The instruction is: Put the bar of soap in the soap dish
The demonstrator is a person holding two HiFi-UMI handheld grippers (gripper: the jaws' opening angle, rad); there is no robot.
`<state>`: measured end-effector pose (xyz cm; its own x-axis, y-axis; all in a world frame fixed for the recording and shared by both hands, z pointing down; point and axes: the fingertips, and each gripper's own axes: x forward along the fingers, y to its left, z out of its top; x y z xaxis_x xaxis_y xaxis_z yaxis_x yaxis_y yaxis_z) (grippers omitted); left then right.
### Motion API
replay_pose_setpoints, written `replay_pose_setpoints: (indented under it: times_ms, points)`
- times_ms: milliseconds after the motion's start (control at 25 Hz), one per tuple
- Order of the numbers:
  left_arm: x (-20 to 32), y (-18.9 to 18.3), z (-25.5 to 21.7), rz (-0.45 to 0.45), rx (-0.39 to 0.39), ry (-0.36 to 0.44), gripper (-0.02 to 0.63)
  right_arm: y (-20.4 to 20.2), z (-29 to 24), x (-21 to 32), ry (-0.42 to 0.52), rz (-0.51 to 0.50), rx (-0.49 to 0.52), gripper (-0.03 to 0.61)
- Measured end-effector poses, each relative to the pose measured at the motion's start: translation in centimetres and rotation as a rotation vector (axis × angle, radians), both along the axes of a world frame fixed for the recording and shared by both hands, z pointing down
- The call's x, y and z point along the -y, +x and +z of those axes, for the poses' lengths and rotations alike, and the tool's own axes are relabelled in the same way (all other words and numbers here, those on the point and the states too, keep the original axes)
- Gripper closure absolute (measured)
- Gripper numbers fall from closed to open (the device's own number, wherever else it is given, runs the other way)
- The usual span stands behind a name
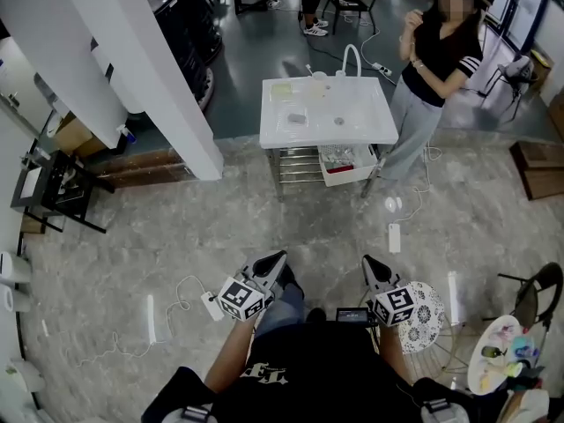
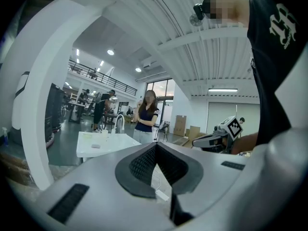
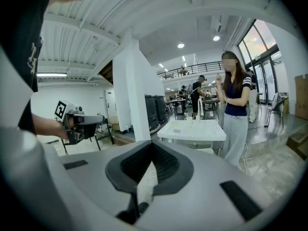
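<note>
Two grippers, left (image 1: 278, 259) and right (image 1: 368, 263), held low near the body, jaws of each pressed together with nothing between. Well apart from both, soap (image 1: 297, 118) lying flat on the white sink (image 1: 366, 113), left of the drain (image 1: 339, 122), with a bystander (image 1: 434, 69) just beside the sink's right edge.

A small grey block (image 1: 297, 118), likely the bar of soap, lies flat near the middle of the white sink top (image 1: 370, 113). A pale yellow-green flat thing (image 1: 282, 89), maybe the soap dish, sits by the back left corner, apart from the block. Both are too far away to see well.
</note>
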<state>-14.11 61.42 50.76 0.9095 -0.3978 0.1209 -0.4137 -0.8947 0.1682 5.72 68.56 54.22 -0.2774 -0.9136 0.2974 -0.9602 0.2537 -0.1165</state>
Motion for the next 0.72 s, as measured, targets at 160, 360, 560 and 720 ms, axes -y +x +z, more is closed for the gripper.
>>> replay_pose_setpoints:
  times_ms: [160,360,560,720]
  points:
    - [3.1,0.3,-0.5,0.004,-0.002,0.001,0.605,-0.2,-0.7,2.9,0.01,-0.026,-0.004,0.571]
    - [8.2,1.4,-0.9,0.011,-0.008,0.009,0.606,0.4,-1.4,7.3,0.017,-0.02,-0.014,0.571]
    - [13.7,2.5,-1.1,0.027,-0.023,0.017,0.606,1.6,-1.6,12.7,0.016,-0.001,-0.028,0.57]
    - [18.4,2.0,-1.6,0.032,-0.031,0.02,0.605,1.5,-2.6,17.7,0.029,0.015,-0.036,0.571]
